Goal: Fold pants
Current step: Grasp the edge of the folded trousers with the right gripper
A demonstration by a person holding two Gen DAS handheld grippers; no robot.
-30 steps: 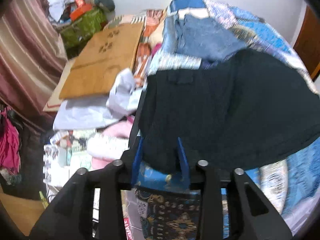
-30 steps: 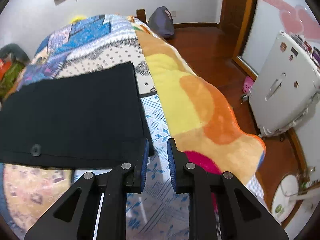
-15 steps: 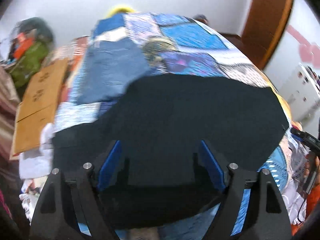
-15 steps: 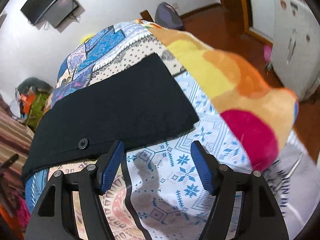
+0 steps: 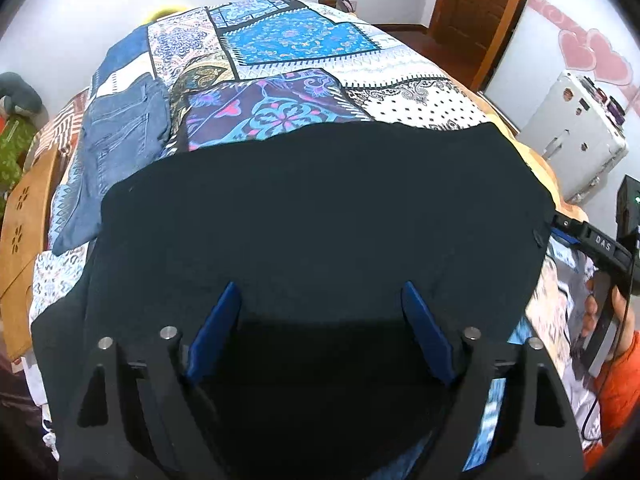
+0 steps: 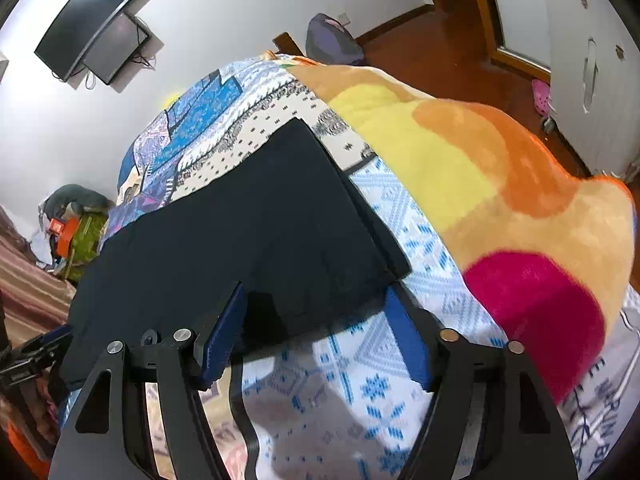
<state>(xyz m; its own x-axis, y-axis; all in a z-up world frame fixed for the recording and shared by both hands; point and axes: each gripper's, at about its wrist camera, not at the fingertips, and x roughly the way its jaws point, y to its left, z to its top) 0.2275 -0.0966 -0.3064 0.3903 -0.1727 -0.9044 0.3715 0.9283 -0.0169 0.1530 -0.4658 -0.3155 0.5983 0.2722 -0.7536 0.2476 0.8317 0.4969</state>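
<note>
The black pants (image 5: pixel 320 208) lie flat and folded across the near part of the bed, also in the right wrist view (image 6: pixel 240 240). My left gripper (image 5: pixel 320 300) is open, its blue pads spread wide just above the near edge of the pants, holding nothing. My right gripper (image 6: pixel 316 304) is open too, hovering over the pants' near right corner, with nothing between the pads. The right gripper's body (image 5: pixel 600 244) shows at the right edge of the left wrist view.
The bed has a patchwork cover (image 5: pixel 296 36) and an orange and yellow blanket (image 6: pixel 480 168) on its right side. Folded blue jeans (image 5: pixel 120 136) lie at the far left. A wooden board (image 5: pixel 24 220) and clutter stand left of the bed; a white cabinet (image 5: pixel 576 140) stands right.
Both grippers have opened and let go of the black pants, which now lie flat. The left gripper has swung right, over the middle of the pants' near edge.
</note>
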